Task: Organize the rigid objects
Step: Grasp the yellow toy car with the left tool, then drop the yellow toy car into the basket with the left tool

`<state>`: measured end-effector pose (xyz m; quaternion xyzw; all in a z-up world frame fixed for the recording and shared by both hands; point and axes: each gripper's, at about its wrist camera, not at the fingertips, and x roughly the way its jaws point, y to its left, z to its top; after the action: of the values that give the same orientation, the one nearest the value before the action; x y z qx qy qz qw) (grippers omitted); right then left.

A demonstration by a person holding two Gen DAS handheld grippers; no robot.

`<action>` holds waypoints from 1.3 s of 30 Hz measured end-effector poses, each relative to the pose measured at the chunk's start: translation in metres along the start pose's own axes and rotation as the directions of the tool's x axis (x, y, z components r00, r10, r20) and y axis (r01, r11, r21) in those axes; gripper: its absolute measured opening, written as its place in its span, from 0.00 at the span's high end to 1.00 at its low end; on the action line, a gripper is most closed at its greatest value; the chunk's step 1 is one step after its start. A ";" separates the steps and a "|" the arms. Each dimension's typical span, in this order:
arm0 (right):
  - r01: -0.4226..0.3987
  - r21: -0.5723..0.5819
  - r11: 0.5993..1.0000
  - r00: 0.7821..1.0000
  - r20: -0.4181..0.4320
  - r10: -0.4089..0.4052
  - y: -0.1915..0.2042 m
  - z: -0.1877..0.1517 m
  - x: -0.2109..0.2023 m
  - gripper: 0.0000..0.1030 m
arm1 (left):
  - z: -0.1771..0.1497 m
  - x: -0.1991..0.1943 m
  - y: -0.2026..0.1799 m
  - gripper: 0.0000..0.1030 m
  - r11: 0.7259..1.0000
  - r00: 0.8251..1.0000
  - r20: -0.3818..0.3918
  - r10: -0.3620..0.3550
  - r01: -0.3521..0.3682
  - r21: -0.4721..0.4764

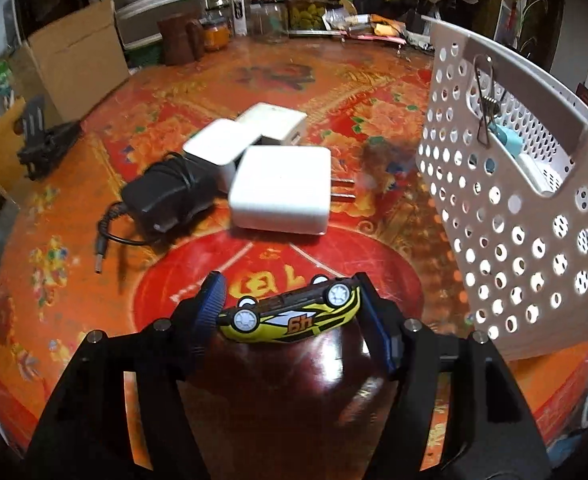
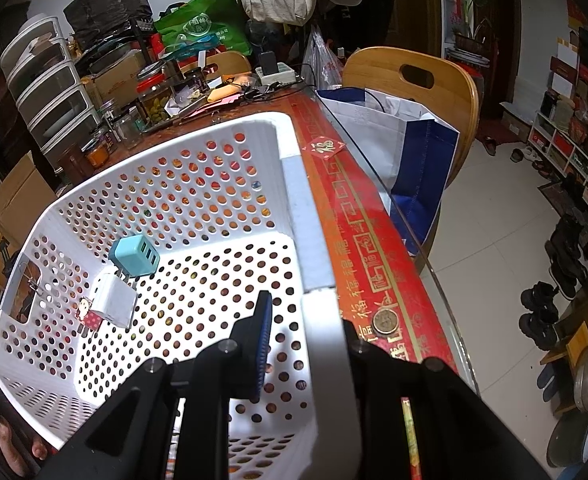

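My left gripper is shut on a yellow toy car, held upside down above the red table. Ahead lie white chargers and a black adapter with its cord. The white perforated basket stands tilted at the right. My right gripper is shut on the basket's near rim, one finger inside, one outside. Inside the basket lie a blue charger and a white charger. A metal clip hangs on its far handle.
Jars, boxes and a drawer unit crowd the table's far side. A black clamp sits at the left edge. A wooden chair with a blue-white bag stands beside the table. A coin lies near the basket.
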<state>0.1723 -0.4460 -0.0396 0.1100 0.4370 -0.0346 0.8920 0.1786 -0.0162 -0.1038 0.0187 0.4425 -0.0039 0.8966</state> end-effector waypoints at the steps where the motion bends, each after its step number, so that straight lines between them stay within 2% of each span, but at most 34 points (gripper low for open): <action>1: -0.001 0.000 1.000 1.000 0.001 0.001 0.000 0.000 0.000 0.80 | 0.000 -0.005 0.001 0.40 1.000 1.000 0.024 0.013 -0.013 0.003; 6: -0.001 -0.003 1.000 1.000 0.001 0.001 0.001 -0.001 0.000 0.80 | 0.008 -0.033 0.006 0.40 0.994 0.986 0.133 0.100 -0.104 0.024; 12: -0.003 -0.006 1.000 1.000 0.000 0.003 0.001 -0.001 -0.001 0.80 | 0.028 -0.050 0.019 0.40 0.984 0.969 0.186 0.165 -0.174 0.031; 18: -0.002 -0.018 1.000 1.000 -0.004 0.002 0.003 0.000 0.000 0.80 | 0.054 -0.062 0.018 0.39 0.966 0.944 0.249 0.214 -0.243 0.091; 23: -0.003 -0.018 1.000 1.000 -0.002 0.003 0.003 0.000 0.000 0.80 | 0.070 -0.079 0.010 0.39 0.954 0.926 0.303 0.226 -0.273 0.122; 27: -0.004 -0.022 1.000 1.000 -0.002 0.004 0.003 0.001 0.000 0.80 | 0.081 -0.090 -0.001 0.39 0.947 0.918 0.328 0.222 -0.283 0.151; 32: -0.006 -0.028 1.000 1.000 -0.002 0.006 0.004 0.001 0.000 0.80 | 0.094 -0.094 -0.013 0.39 0.944 0.920 0.330 0.214 -0.281 0.172; 35: -0.005 -0.031 1.000 1.000 -0.003 0.005 0.004 0.001 0.000 0.80 | 0.107 -0.099 -0.022 0.39 0.953 0.931 0.317 0.178 -0.244 0.181; 39: -0.006 -0.031 1.000 1.000 -0.003 0.006 0.004 0.000 0.000 0.80 | 0.121 -0.119 -0.051 0.39 0.944 0.925 0.352 0.145 -0.236 0.232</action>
<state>0.1727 -0.4425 -0.0390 0.0975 0.4383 -0.0251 0.8932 0.2009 -0.0729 0.0625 0.1831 0.2776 0.0209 0.9429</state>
